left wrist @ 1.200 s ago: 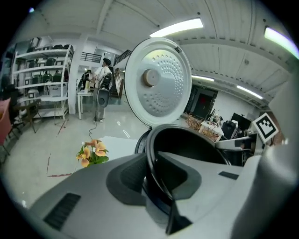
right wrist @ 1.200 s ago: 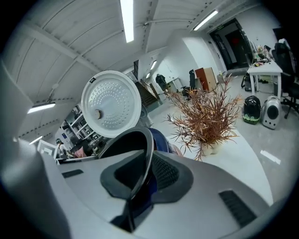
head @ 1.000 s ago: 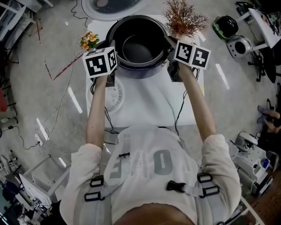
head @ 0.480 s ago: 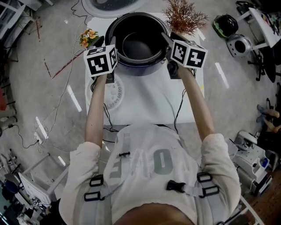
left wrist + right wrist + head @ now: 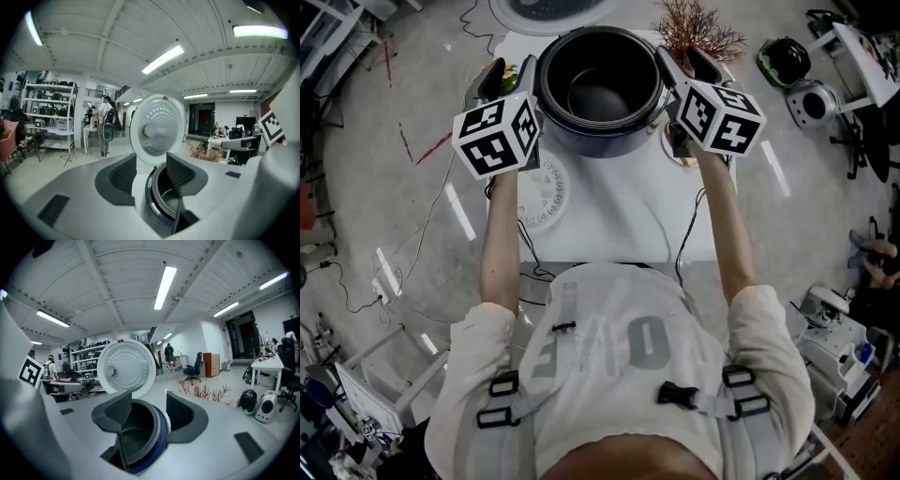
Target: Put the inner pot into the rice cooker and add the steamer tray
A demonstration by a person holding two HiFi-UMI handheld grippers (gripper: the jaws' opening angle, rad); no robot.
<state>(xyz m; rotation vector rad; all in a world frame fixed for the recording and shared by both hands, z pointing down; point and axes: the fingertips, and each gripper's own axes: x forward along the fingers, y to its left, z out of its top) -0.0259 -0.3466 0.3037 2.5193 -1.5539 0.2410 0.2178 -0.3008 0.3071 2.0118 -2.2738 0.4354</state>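
Head view shows the inner pot [image 5: 600,94] seated in the rice cooker [image 5: 581,142], flanked by the left gripper [image 5: 508,75] and right gripper [image 5: 686,64]. Both have jaws apart, just opened, and hold nothing. The white steamer tray [image 5: 546,195] lies flat on the table [image 5: 619,220], nearer the person than the left gripper, so the left hand looks closer to it.

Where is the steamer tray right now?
In the head view the steamer tray lies on the white table, left of centre, between the rice cooker and the person, beside the left forearm.
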